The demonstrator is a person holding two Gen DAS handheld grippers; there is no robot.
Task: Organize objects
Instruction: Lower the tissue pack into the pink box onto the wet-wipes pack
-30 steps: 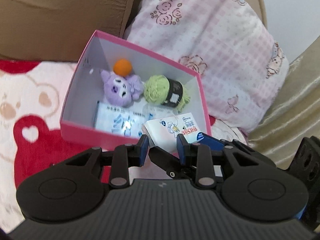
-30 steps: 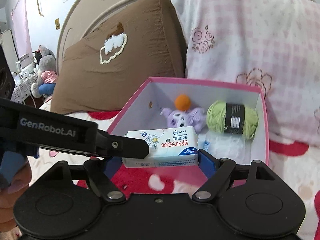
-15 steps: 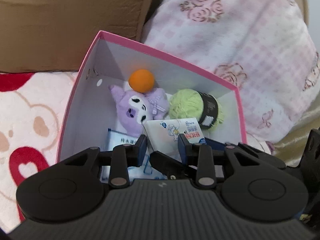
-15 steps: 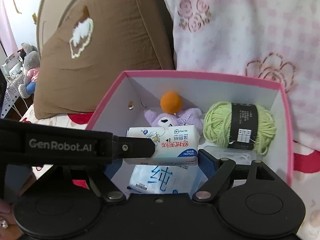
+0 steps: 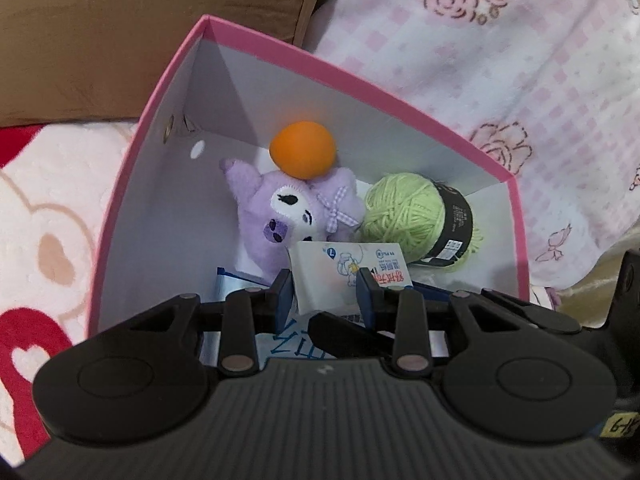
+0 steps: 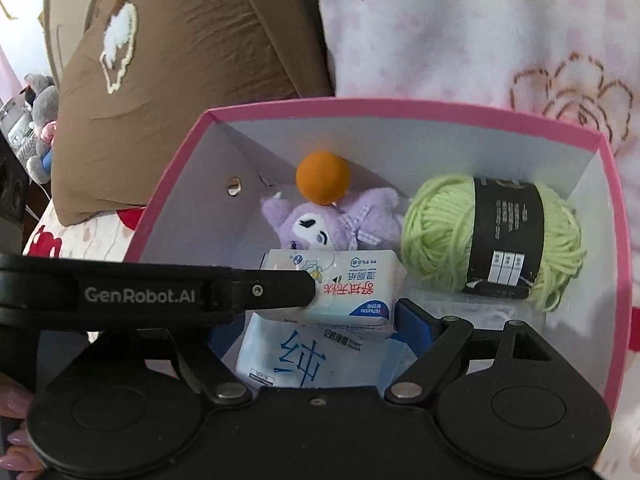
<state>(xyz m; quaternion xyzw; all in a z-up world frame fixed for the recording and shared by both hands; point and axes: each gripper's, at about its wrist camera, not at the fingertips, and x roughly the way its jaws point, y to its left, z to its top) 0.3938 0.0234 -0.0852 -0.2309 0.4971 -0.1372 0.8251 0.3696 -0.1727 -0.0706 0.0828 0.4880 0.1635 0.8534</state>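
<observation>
A small white wet-wipes pack (image 6: 352, 292) hangs inside the open pink box (image 6: 400, 108), held by both grippers. My right gripper (image 6: 316, 320) is shut on its two ends. My left gripper (image 5: 325, 294) is shut on one end of the wet-wipes pack (image 5: 340, 276); one of its fingers (image 6: 264, 290) crosses in from the left. Under the pack lies a flat white packet with blue print (image 6: 304, 360). Further back in the pink box (image 5: 360, 80) sit an orange ball (image 5: 303, 155), a purple plush toy (image 5: 288, 212) and a green yarn skein (image 5: 408, 212).
A brown pillow (image 6: 180, 60) and a pink-checked pillow (image 6: 480, 32) stand right behind the box. A red and cream bear blanket (image 5: 52, 208) lies to its left. A person's fingertips (image 6: 12, 404) show at the lower left edge.
Both grippers have carried the wipes pack forward and down, from the box's near rim to inside it. The box and its contents fill more of both views.
</observation>
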